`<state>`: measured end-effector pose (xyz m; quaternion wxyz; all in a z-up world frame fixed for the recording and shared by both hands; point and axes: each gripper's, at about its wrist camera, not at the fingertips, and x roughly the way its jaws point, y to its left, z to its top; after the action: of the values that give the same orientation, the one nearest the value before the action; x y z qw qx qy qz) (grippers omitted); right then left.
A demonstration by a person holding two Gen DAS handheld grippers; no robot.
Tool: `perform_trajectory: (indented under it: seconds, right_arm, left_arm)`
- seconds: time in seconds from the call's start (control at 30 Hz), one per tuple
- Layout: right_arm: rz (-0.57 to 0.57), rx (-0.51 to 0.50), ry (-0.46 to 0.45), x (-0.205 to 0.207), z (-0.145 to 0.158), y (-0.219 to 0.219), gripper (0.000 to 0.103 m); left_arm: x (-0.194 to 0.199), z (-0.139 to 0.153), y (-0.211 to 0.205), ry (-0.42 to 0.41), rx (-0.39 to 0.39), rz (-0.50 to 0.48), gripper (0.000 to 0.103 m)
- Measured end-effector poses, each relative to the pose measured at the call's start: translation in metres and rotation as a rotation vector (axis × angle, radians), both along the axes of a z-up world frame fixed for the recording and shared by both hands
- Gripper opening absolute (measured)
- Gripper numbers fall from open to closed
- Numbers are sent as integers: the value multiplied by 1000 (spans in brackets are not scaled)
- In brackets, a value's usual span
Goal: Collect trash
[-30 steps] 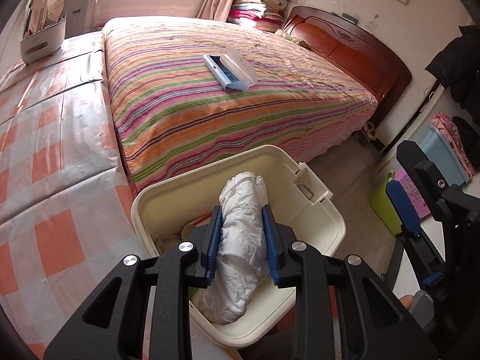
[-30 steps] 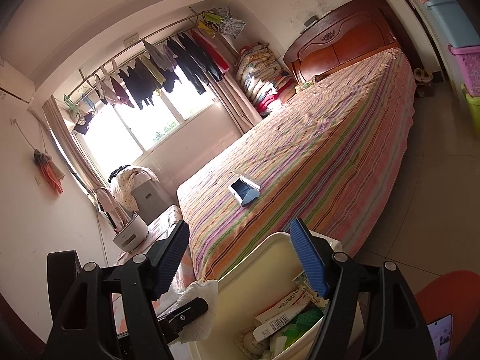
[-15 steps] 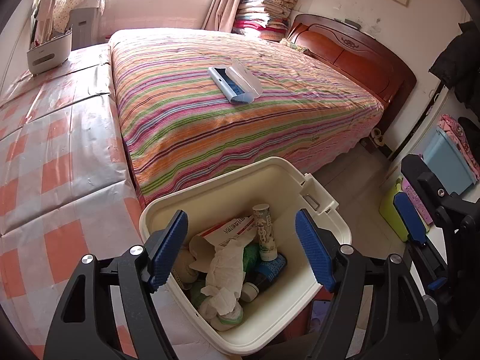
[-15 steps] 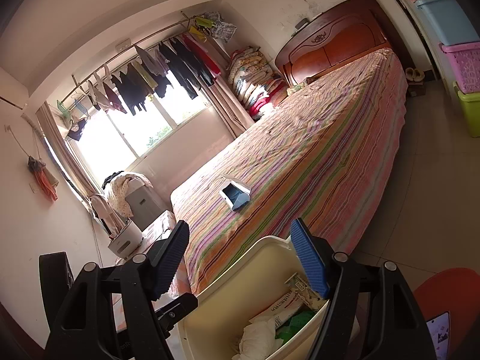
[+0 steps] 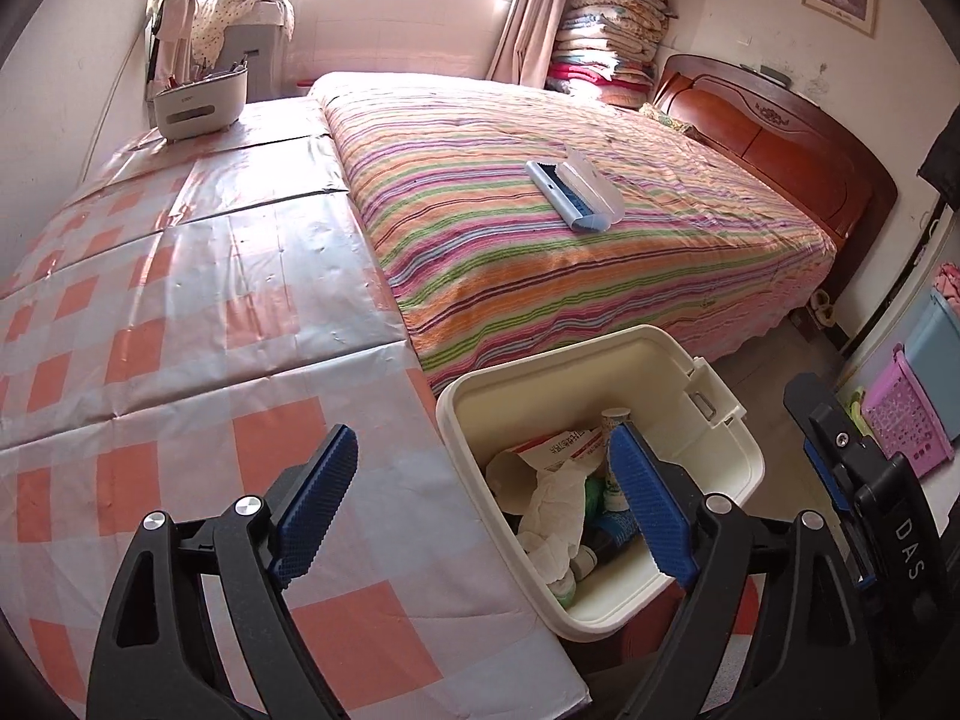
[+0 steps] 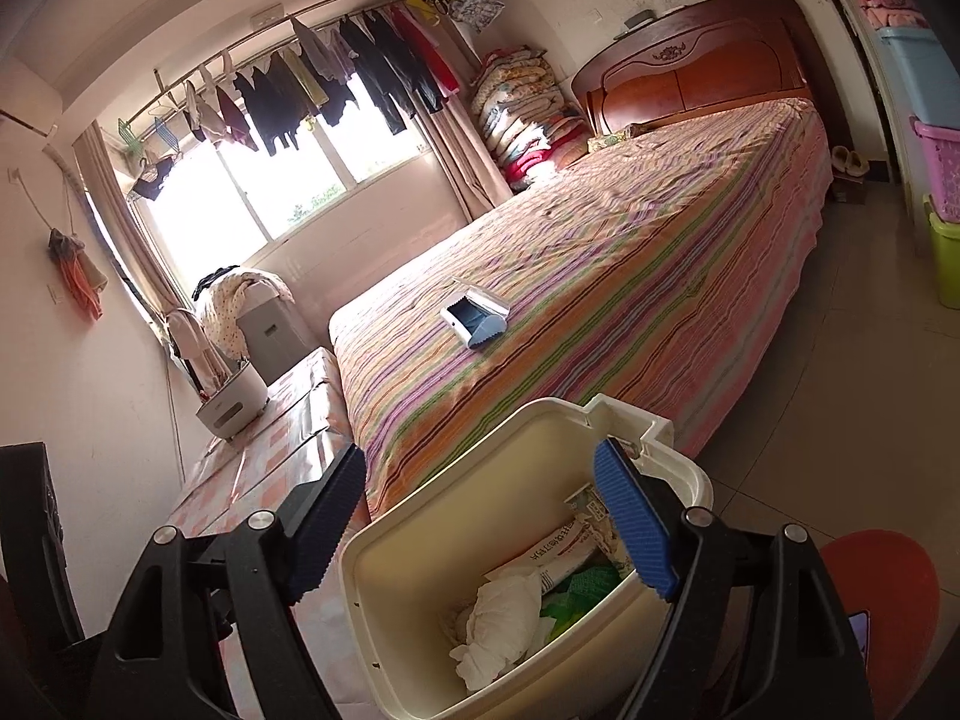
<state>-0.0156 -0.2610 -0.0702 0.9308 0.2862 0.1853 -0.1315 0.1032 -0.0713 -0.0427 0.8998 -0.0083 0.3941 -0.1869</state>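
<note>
A cream plastic bin (image 5: 714, 420) stands by the checked table's corner; it also shows in the right wrist view (image 6: 420, 546). Inside lie crumpled white paper (image 5: 555, 516), a printed packet (image 5: 558, 444) and small bottles; the paper also shows in the right wrist view (image 6: 504, 612). My left gripper (image 5: 486, 510) is open and empty, straddling the table edge and the bin's left rim. My right gripper (image 6: 486, 528) is open and empty above the bin; it also shows at the right edge of the left wrist view (image 5: 852, 468).
A checked orange and white table (image 5: 180, 330) fills the left. A striped bed (image 5: 570, 228) lies behind the bin with a blue and white case (image 5: 573, 195) on it. A white organiser (image 5: 198, 99) stands at the table's far end. Coloured crates (image 5: 912, 414) stand at the right.
My left gripper opened and dropped the crumpled white paper into the bin, then pulled back left over the table. The right gripper stayed open above the bin.
</note>
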Motion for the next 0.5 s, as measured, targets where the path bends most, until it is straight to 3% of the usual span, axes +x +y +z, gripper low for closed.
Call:
perform_trajectory:
  seconds: [0.2, 0.5]
  right_arm:
    - [91, -58, 99, -8, 1, 33, 79]
    - [173, -148, 130, -23, 11, 68, 80]
  left_arm:
    - [-22, 7, 37, -28, 69, 100, 85]
    - [-56, 26, 73, -82, 130, 182, 85]
